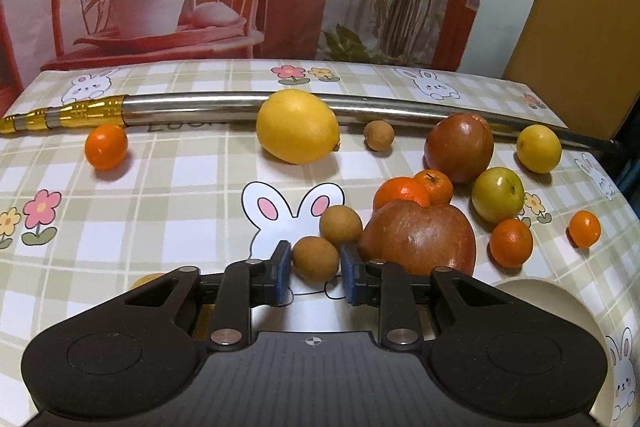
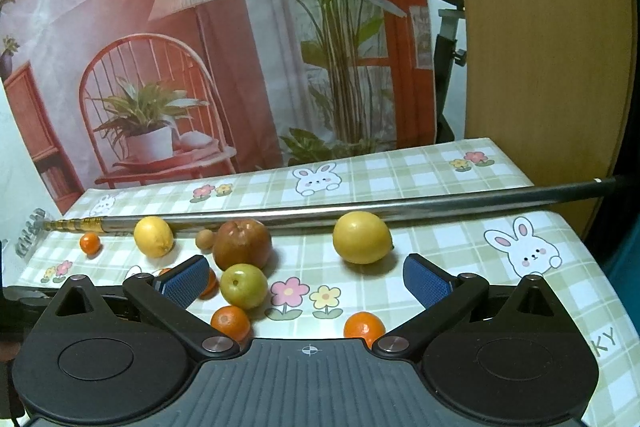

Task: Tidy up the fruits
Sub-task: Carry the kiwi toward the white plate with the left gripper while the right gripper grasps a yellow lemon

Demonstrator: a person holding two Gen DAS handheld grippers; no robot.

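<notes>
On the checked cloth [image 2: 420,163], the letters "KY" [image 2: 605,341] are showing at the right edge in the right wrist view; under the steel pole [image 1: 200,103] in the left wrist view a few dark letters are peeking out, too hidden to read.

The left gripper [image 1: 314,273] is closing its blue pads [image 1: 283,273] on a small brown longan [image 1: 316,259], which is sitting between them low on the cloth; the jaws are standing narrow, as tight as the fruit allows; a second longan [image 1: 341,225] is lying just behind it, and a large red-brown fruit [image 1: 418,239] is sitting just beside the right pad.

The right gripper [image 2: 308,285] is standing wide open, holding nothing; a green fruit [image 2: 244,285] is lying between its fingers, apart from both pads; two oranges [image 2: 231,323] are sitting near its body.

A lemon [image 1: 297,126] is resting against the pole; a cream bowl [image 1: 560,303] is showing at the lower right of the left wrist view.
</notes>
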